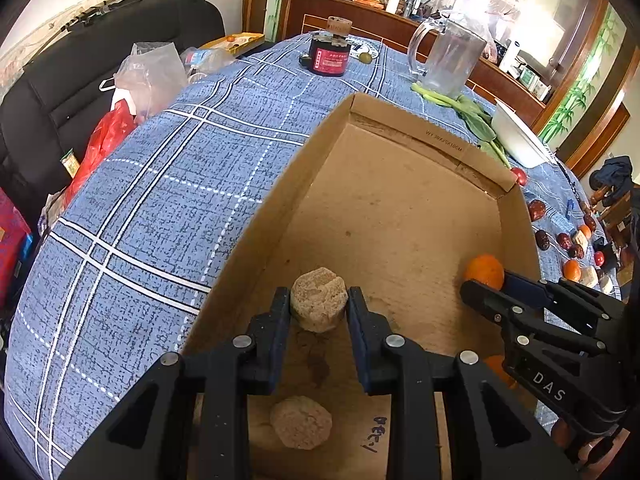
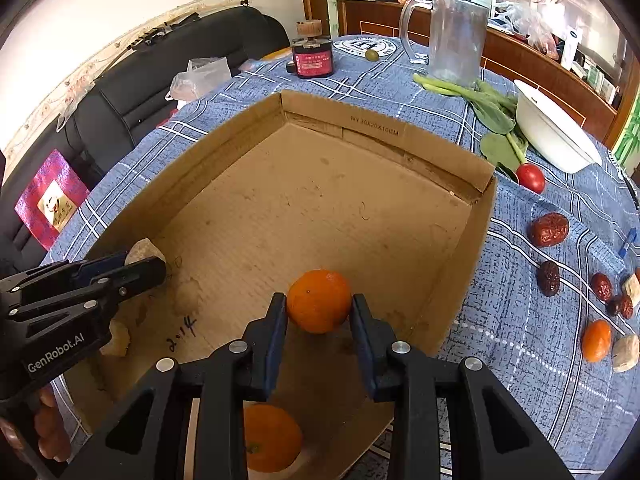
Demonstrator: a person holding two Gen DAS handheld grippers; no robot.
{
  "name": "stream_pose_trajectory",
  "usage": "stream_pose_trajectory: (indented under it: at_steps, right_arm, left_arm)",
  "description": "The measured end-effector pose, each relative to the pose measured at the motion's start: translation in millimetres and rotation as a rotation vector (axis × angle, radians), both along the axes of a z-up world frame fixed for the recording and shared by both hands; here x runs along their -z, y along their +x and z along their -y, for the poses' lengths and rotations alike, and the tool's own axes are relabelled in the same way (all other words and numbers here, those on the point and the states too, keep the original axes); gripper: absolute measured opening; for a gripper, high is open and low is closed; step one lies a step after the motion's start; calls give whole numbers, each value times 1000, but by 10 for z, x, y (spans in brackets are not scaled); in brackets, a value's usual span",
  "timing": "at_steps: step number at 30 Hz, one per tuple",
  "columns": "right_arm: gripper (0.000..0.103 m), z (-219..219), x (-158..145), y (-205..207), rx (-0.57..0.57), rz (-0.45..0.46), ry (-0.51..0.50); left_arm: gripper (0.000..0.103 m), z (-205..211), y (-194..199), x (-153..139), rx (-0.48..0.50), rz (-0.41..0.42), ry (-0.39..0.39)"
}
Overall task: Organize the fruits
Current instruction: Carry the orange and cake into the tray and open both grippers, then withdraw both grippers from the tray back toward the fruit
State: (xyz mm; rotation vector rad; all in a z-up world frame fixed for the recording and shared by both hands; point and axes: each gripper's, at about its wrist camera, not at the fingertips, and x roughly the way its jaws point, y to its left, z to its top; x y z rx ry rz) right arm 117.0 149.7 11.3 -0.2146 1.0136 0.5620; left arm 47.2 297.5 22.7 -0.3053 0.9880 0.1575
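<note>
A shallow cardboard box [image 1: 400, 184] [image 2: 320, 200] lies on the blue plaid table. My left gripper [image 1: 318, 302] is shut on a beige round cake [image 1: 319, 304] inside the box's left part; it also shows in the right wrist view [image 2: 136, 264]. A second beige cake [image 1: 301, 422] lies on the box floor below it. My right gripper [image 2: 319, 304] is shut on an orange tangerine [image 2: 319, 301] [image 1: 484, 270] inside the box's right part. Another tangerine [image 2: 272, 438] lies on the box floor under it.
Right of the box lie several red dates [image 2: 550, 229], a tangerine [image 2: 596, 340], a beige cake [image 2: 626, 352] and a red tomato [image 2: 531, 177]. Behind it stand a white bowl [image 2: 556, 132], green leaves [image 2: 492, 112], a glass jug [image 2: 454, 38] and a dark jar [image 2: 312, 58].
</note>
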Motion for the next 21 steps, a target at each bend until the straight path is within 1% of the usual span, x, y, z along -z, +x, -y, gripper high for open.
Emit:
stream_pose_trajectory:
  at_steps: [4,6,9,14,16,21]
  right_arm:
    - [41,-18,-2,-10,-6,4,-13]
    - [47,-10,-22,-30,-5,14,-18]
    - [47,29,-83,-72,-1,25,-8]
    - [47,150,-275,-219,2,60,20]
    - [47,216,-348,-292,6,76,20]
    - [47,494,-469,-495,30,102,26]
  left_arm:
    - [28,16,-19,14,2,-13,0]
    - [29,19,-43,1,-1,-12,5]
    - [35,19,-95,-49,-12,-4,12]
    - [50,70,-218,-183,-33,38,46]
    - [55,115,-269,-225,-38,47,61]
    - [56,310,-381,-338,-32,82,103]
